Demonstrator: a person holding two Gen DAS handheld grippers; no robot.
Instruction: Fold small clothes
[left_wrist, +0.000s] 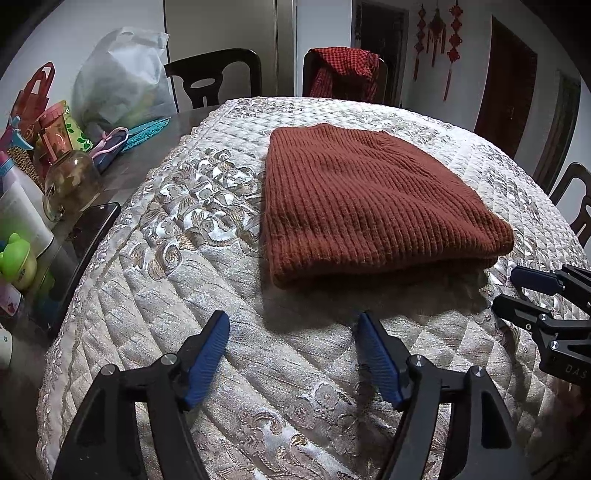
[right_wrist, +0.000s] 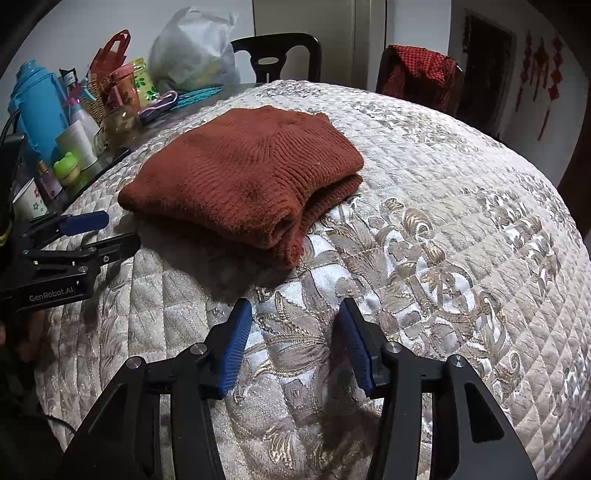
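A rust-brown knitted garment (left_wrist: 369, 199) lies folded in layers on a quilted silver-beige cloth (left_wrist: 184, 295) that covers the table. My left gripper (left_wrist: 293, 321) hovers just short of its near edge, open, with only cloth between the blue pads. In the right wrist view the folded garment (right_wrist: 240, 173) lies ahead and to the left. My right gripper (right_wrist: 295, 308) is open over the embroidered cloth (right_wrist: 443, 221), apart from the garment. Each gripper shows in the other's view: the right gripper (left_wrist: 517, 291) at the right edge, the left gripper (right_wrist: 110, 229) at the left edge.
Clutter lines the table's left side: a blue flask (right_wrist: 33, 107), bottles, a glass jar (left_wrist: 70, 181), a dark phone (left_wrist: 88, 236), a green frog toy (left_wrist: 16, 258), bags (left_wrist: 122, 74). Dark chairs (left_wrist: 214, 74) stand behind; one carries a red checked cloth (left_wrist: 347, 70).
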